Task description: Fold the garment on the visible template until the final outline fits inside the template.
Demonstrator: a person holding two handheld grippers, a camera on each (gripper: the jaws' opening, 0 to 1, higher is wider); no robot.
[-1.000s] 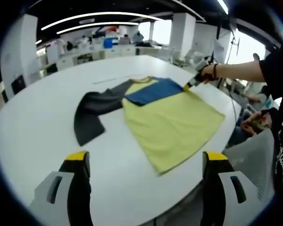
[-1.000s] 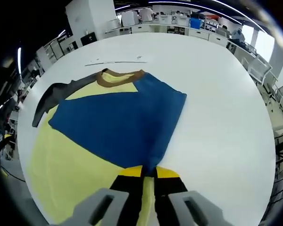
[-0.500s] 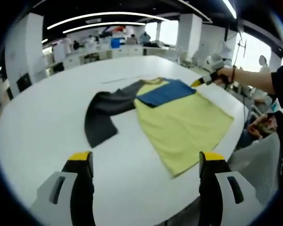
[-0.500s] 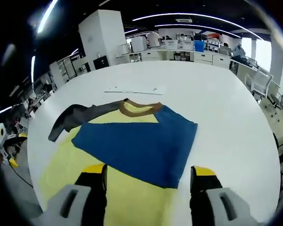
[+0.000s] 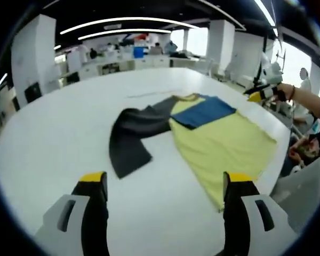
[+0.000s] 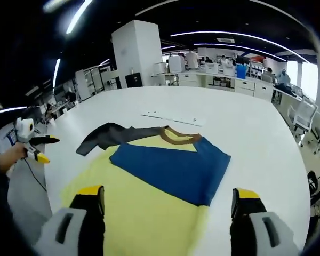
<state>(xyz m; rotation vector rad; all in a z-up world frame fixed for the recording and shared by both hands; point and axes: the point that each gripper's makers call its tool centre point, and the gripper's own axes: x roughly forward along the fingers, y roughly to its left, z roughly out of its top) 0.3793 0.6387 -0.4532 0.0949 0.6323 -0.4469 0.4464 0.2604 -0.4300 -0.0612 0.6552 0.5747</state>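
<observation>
A yellow T-shirt (image 6: 149,213) lies flat on the white desk (image 5: 53,133); its blue sleeve (image 6: 173,165) is folded in; the dark grey sleeve (image 5: 130,136) still lies spread; both hand-held grippers, left (image 5: 162,184) and right (image 6: 168,200), hover with jaws apart and empty.

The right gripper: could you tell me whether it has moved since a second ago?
Yes. The right gripper, then shut on the blue sleeve, has opened and drawn back from it, away from the brown collar.

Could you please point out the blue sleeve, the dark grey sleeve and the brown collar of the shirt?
blue sleeve (image 6: 173,168): right gripper view, middle of the folded-over panel.
dark grey sleeve (image 5: 129,140): left gripper view, middle of the outstretched sleeve.
brown collar (image 6: 180,137): right gripper view, front curve of the neckband.
</observation>
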